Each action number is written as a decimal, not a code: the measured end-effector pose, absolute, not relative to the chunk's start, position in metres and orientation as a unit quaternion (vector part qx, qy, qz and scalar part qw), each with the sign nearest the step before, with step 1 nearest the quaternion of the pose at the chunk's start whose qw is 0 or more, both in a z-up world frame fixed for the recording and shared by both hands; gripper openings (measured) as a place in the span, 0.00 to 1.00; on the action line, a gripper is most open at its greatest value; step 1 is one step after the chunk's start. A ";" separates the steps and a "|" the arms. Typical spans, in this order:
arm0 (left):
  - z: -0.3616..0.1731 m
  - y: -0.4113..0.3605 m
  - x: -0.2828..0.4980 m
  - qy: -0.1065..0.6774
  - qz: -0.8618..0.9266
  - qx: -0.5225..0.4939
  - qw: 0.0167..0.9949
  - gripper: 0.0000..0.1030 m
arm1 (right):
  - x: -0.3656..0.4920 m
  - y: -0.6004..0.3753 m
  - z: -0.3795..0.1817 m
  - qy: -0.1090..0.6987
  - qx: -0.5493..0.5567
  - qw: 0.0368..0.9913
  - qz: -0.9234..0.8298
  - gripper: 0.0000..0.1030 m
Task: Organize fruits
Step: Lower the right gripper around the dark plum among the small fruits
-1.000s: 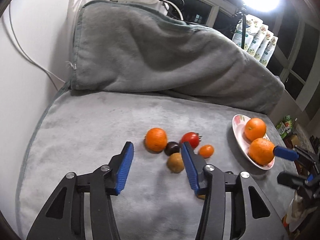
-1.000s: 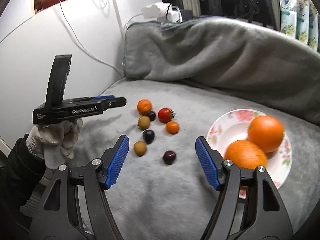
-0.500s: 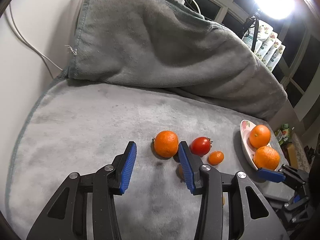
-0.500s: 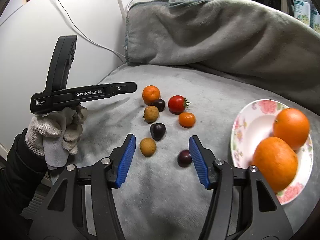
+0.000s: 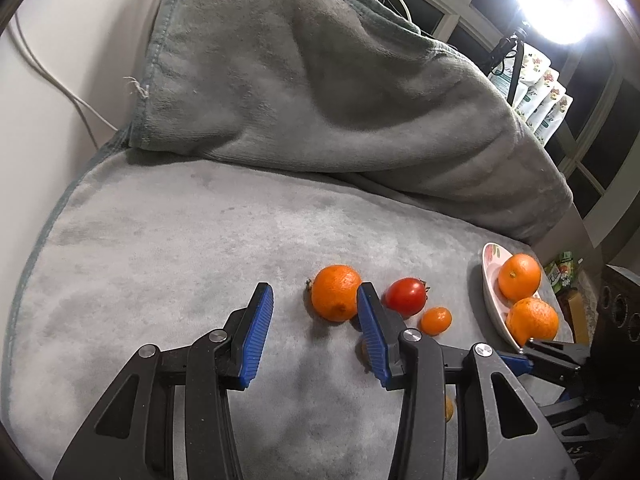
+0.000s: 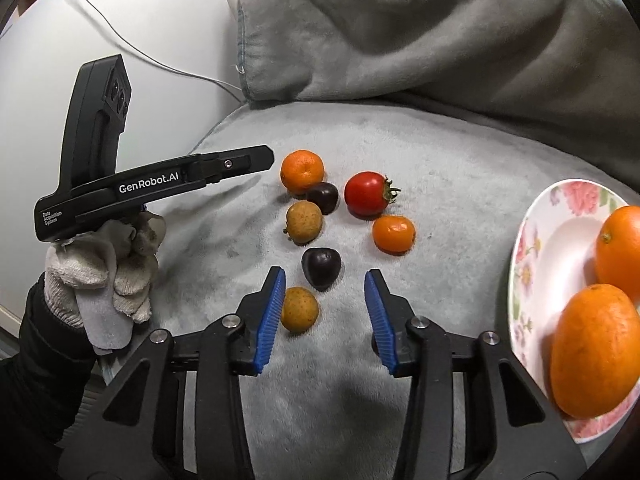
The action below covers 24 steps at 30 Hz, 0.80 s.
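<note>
Loose fruit lies on a grey blanket (image 6: 460, 184): a mandarin (image 5: 335, 293) (image 6: 302, 171), a red tomato (image 5: 406, 296) (image 6: 367, 193), a small orange fruit (image 5: 435, 320) (image 6: 393, 233), two dark plums (image 6: 323, 197) (image 6: 321, 267) and two brown fruits (image 6: 304, 221) (image 6: 300, 308). A floral plate (image 6: 532, 256) (image 5: 489, 280) holds two oranges (image 6: 594, 350) (image 6: 620, 248). My left gripper (image 5: 316, 322) is open, just short of the mandarin. My right gripper (image 6: 325, 306) is open, above the near plum and brown fruit.
A grey cushion (image 5: 320, 92) rises behind the fruit. A white wall with a cable (image 6: 160, 68) is at the left. A bright lamp (image 5: 556, 8) and packets (image 5: 540, 80) stand at the back right. The blanket's edge curves along the left (image 5: 36, 248).
Both grippers have moved forward and lower toward the loose fruit. The left one has closed in on the mandarin; the right one has turned from the plate to the near plum. Both jaws narrowed somewhat.
</note>
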<state>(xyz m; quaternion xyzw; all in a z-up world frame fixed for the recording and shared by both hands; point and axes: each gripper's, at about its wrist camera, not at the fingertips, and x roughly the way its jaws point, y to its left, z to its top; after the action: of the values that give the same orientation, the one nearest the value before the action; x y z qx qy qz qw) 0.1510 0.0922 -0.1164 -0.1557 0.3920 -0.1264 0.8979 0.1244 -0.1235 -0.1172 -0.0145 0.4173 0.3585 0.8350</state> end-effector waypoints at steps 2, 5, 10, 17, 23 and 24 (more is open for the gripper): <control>-0.116 0.090 0.153 0.393 -0.128 -0.154 0.898 0.41 | 0.127 -0.122 -0.118 0.420 -0.014 0.834 0.358 0.41; -0.115 0.088 0.154 0.393 -0.134 -0.156 0.896 0.41 | 0.131 -0.119 -0.120 0.426 -0.008 0.830 0.360 0.41; -0.115 0.084 0.148 0.395 -0.144 -0.151 0.895 0.41 | 0.138 -0.114 -0.125 0.436 -0.004 0.825 0.359 0.39; -0.120 0.085 0.155 0.402 -0.140 -0.157 0.891 0.41 | 0.152 -0.106 -0.137 0.454 0.004 0.814 0.363 0.38; -0.126 0.085 0.169 0.414 -0.147 -0.172 0.882 0.41 | 0.157 -0.104 -0.143 0.459 0.002 0.811 0.362 0.37; -0.128 0.085 0.172 0.417 -0.151 -0.178 0.878 0.41 | 0.158 -0.104 -0.143 0.459 0.003 0.811 0.362 0.37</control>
<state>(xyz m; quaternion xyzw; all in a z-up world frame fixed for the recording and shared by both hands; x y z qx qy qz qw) 0.1720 0.0851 -0.1285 -0.1777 0.4172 -0.1507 0.8784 0.1578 -0.1040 -0.1431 0.0026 0.4594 0.3623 0.8110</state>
